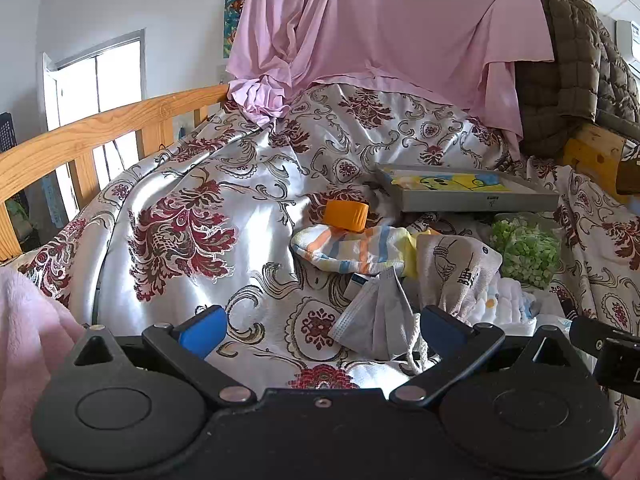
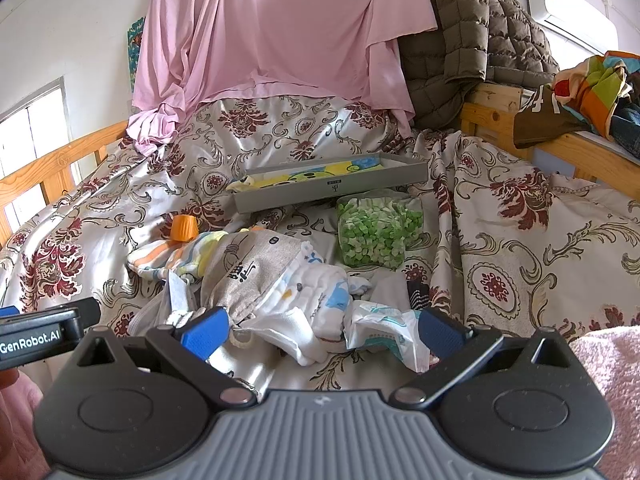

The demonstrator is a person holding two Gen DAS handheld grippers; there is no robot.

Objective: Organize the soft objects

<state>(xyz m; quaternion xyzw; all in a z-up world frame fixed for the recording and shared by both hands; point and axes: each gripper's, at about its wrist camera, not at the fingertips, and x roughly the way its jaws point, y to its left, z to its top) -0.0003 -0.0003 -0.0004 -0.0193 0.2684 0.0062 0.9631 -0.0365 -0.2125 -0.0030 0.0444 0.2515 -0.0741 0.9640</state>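
A pile of soft things lies on the floral bedspread (image 1: 192, 184). It holds a striped sock (image 1: 352, 250) (image 2: 168, 258), a grey face mask (image 1: 372, 320), a beige printed cloth pouch (image 1: 460, 268) (image 2: 248, 272), a white printed cloth (image 2: 312, 304) and a white plastic packet (image 2: 384, 332). My left gripper (image 1: 320, 330) is open, with the mask just ahead between its blue fingers. My right gripper (image 2: 322, 334) is open just in front of the white cloth and packet. Neither holds anything.
A grey shallow box (image 1: 464, 192) (image 2: 332, 184) with a yellow picture lies behind the pile. A bag of green bits (image 2: 380, 232) and an orange cap (image 1: 346, 216) lie near it. A pink sheet (image 2: 272, 28) and brown jacket (image 2: 472, 36) hang behind. Wooden bed rails (image 1: 80, 136) stand left and right.
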